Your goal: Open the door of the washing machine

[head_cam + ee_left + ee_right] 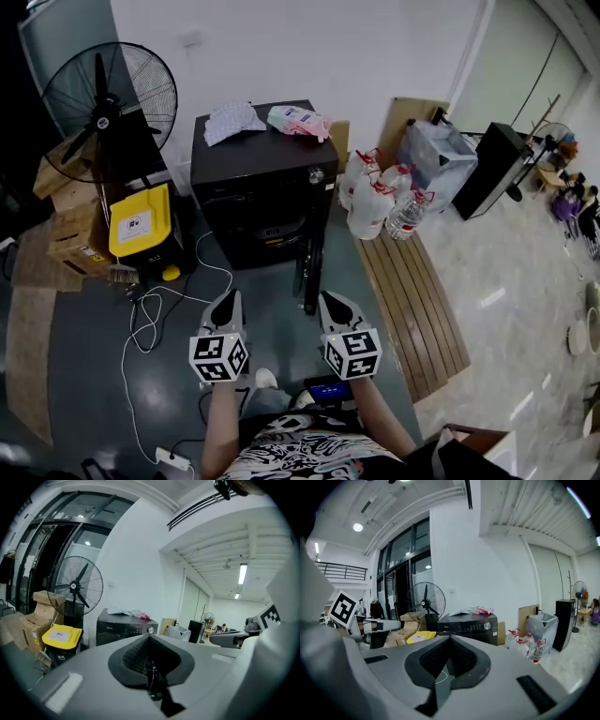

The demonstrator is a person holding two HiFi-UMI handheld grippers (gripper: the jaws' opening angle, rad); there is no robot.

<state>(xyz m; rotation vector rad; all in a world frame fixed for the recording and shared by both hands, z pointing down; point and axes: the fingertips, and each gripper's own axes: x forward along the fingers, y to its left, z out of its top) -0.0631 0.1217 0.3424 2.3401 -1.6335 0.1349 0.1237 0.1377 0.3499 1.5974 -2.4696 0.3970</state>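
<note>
1. Hovering lower centre-left, the left gripper (228, 300) is pressed together, empty.
2. The washing machine (258, 178) stands upper centre, well apart; its door (309, 272) looks swung out already.
3. The right gripper (334, 302) is likewise clamped and empty; spread its jaws before hooking the door edge.

The black washing machine (262, 187) wore a smooth, glossy shell. At its four o'clock lay a slatted wooden platform (412, 300), at nine o'clock matt cardboard boxes (70, 230). The left gripper (228, 300) and right gripper (335, 302) showed matt grey plastic.
</note>
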